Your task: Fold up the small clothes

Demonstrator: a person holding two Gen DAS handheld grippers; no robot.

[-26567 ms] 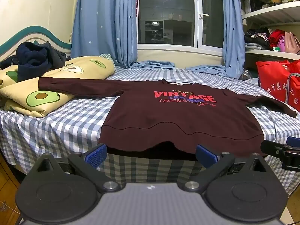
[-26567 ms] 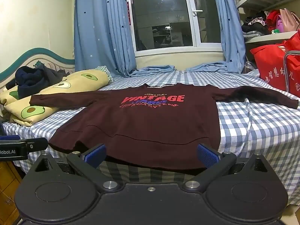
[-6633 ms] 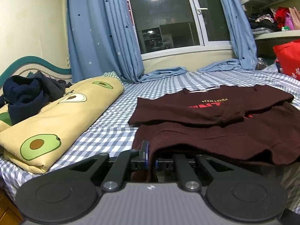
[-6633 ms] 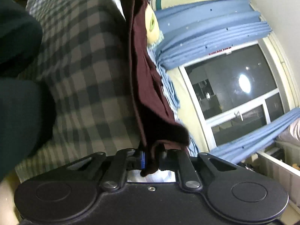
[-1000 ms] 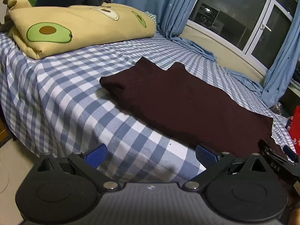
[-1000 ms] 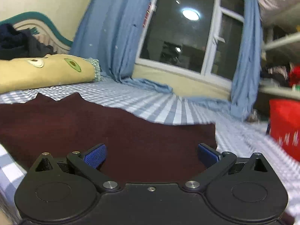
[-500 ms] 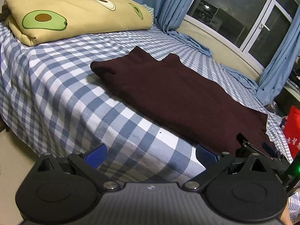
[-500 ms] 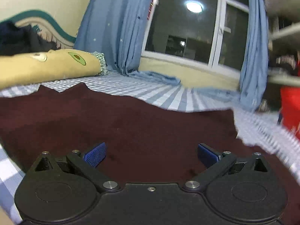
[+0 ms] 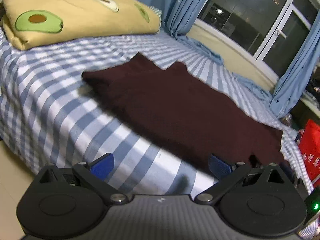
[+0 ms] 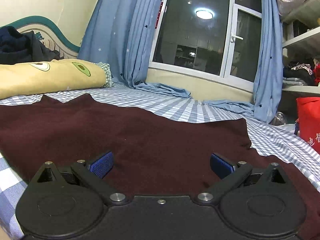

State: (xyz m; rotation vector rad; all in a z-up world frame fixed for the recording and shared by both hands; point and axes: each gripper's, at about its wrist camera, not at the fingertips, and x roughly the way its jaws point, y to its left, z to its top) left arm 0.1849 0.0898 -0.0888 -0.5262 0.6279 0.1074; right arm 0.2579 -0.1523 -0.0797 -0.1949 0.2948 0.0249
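Observation:
A dark maroon sweater [image 9: 180, 108] lies folded into a long flat strip on the blue checked bed sheet [image 9: 50, 100], print side hidden. My left gripper [image 9: 160, 166] is open and empty, above the bed's front edge just short of the sweater's near edge. My right gripper [image 10: 161, 165] is open and empty, low over the sweater [image 10: 140, 136], whose cloth fills the space between its fingers. The sweater's right end [image 10: 246, 132] lies near the bed's right side.
A yellow avocado-print quilt [image 9: 80, 18] with dark clothes on it lies at the bed's left end. Blue curtains [image 10: 124, 40] and a window [image 10: 200, 28] stand behind the bed. A red bag [image 10: 309, 120] stands at the right. Bare sheet lies left of the sweater.
My left gripper has swung closer in toward the sweater's near edge; its view is blurred. My right gripper has shifted slightly over the sweater. Both stay open.

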